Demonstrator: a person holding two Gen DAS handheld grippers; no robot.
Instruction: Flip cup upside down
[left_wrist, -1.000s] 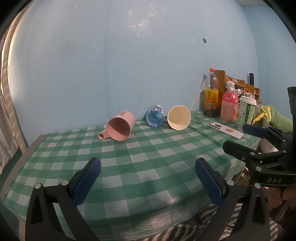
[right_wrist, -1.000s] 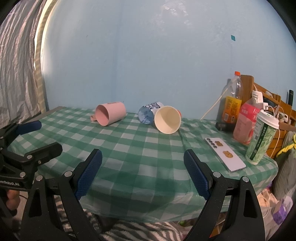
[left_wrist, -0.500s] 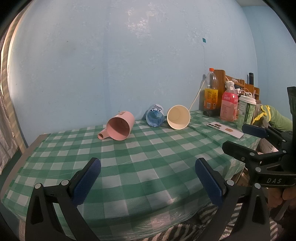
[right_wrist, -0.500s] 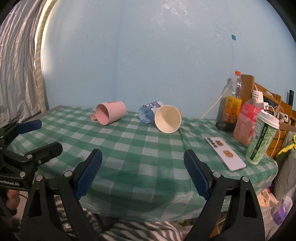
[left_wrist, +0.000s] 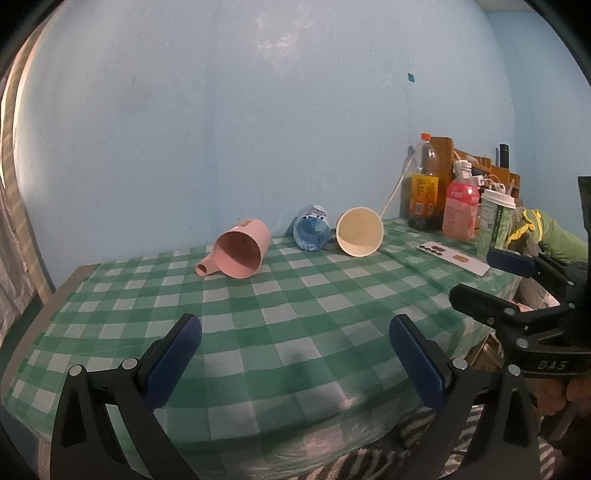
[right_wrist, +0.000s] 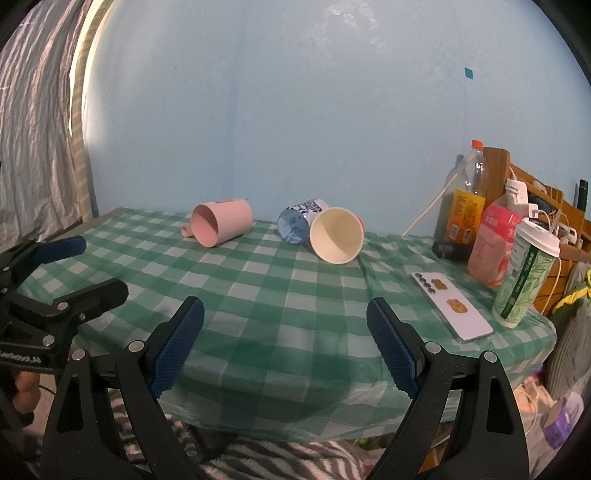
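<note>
Three cups lie on their sides at the back of a green checked table (left_wrist: 280, 314): a pink mug with a handle (left_wrist: 240, 253) (right_wrist: 221, 227), a blue patterned cup (left_wrist: 312, 229) (right_wrist: 297, 221), and a cream paper cup (left_wrist: 360, 232) (right_wrist: 337, 236), mouths toward me. My left gripper (left_wrist: 293, 358) is open and empty, low over the table's front edge. My right gripper (right_wrist: 284, 343) is open and empty at the front edge too. Each gripper shows at the side of the other's view (left_wrist: 517, 291) (right_wrist: 55, 277).
At the right end stand an orange-capped bottle (right_wrist: 463, 206), a pink bottle (right_wrist: 495, 243) and a lidded green cup (right_wrist: 524, 277). A white phone (right_wrist: 450, 306) lies flat beside them. A blue wall is behind; a curtain (right_wrist: 33, 129) hangs left.
Both views have shifted only slightly; the left gripper has crept a little forward and up. The cups have not moved and both grippers stay open.
</note>
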